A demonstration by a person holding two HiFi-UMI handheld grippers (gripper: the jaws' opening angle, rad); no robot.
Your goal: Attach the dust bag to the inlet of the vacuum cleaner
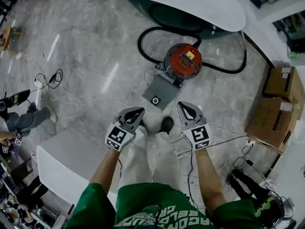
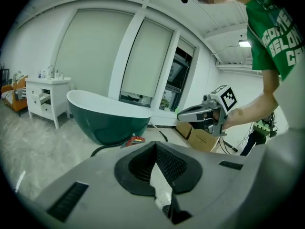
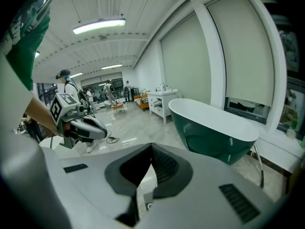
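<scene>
left gripper (image 1: 137,111) and right gripper (image 1: 185,107), both closed and empty, pointed toward the dust bag (image 1: 161,92) — it lay flat on the floor (image 1: 95,56) just beside the vacuum cleaner (image 1: 183,61), seemingly awaiting pickup.

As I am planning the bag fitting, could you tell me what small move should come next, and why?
Probably open the right gripper and reach toward the grey dust bag. It and the left gripper are shut and empty, short of the bag, which lies on the floor beside the red vacuum cleaner, apparently unattached.
</scene>
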